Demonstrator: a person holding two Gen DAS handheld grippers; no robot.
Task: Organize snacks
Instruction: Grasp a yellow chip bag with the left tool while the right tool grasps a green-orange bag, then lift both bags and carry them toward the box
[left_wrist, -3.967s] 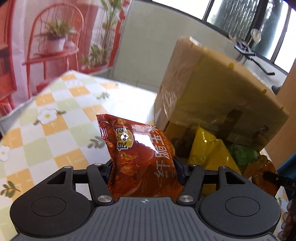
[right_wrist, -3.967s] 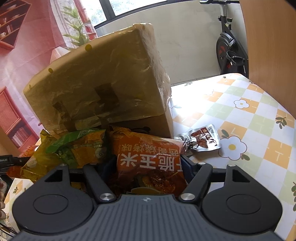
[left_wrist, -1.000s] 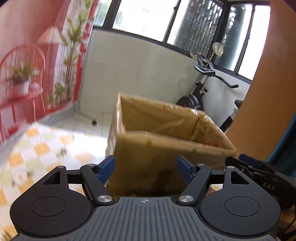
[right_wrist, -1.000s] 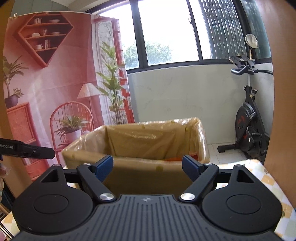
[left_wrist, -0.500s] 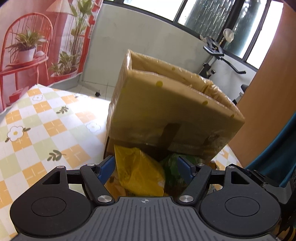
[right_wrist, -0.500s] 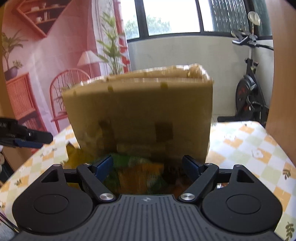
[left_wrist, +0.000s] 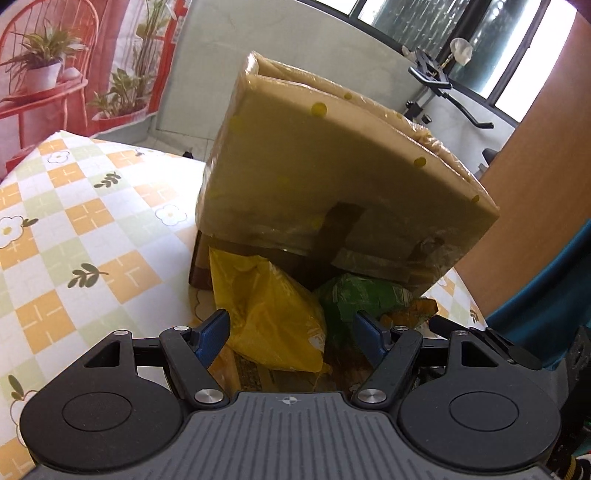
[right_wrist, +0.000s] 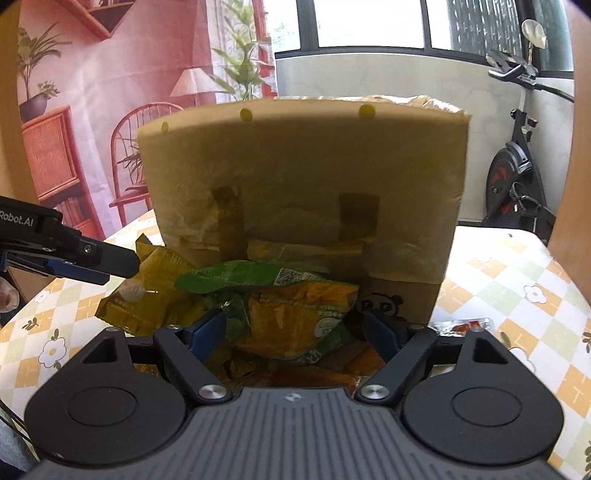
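Observation:
A tall cardboard box (left_wrist: 332, 166) wrapped in clear film stands on the checked table, also seen in the right wrist view as the box (right_wrist: 303, 177). A heap of snack bags lies at its foot. My left gripper (left_wrist: 291, 334) is open just over the heap, with a yellow bag (left_wrist: 266, 306) between its fingers and a green bag (left_wrist: 354, 295) to the right. My right gripper (right_wrist: 293, 330) is open too, over an orange-and-green bag (right_wrist: 295, 310). A flat green bag (right_wrist: 240, 275) and a yellow bag (right_wrist: 155, 291) lie behind. Neither gripper's pads press on a bag.
The left gripper's finger (right_wrist: 92, 258) reaches in from the left of the right wrist view. A small red packet (right_wrist: 465, 326) lies on the tablecloth (right_wrist: 517, 295) right of the heap. A wooden panel (left_wrist: 535, 166) and an exercise bike (right_wrist: 517, 177) stand beyond the table.
Four seconds ago each gripper held an orange-red snack bag; now both are empty. Over the last second both came down from the box's open top to the heap at its foot.

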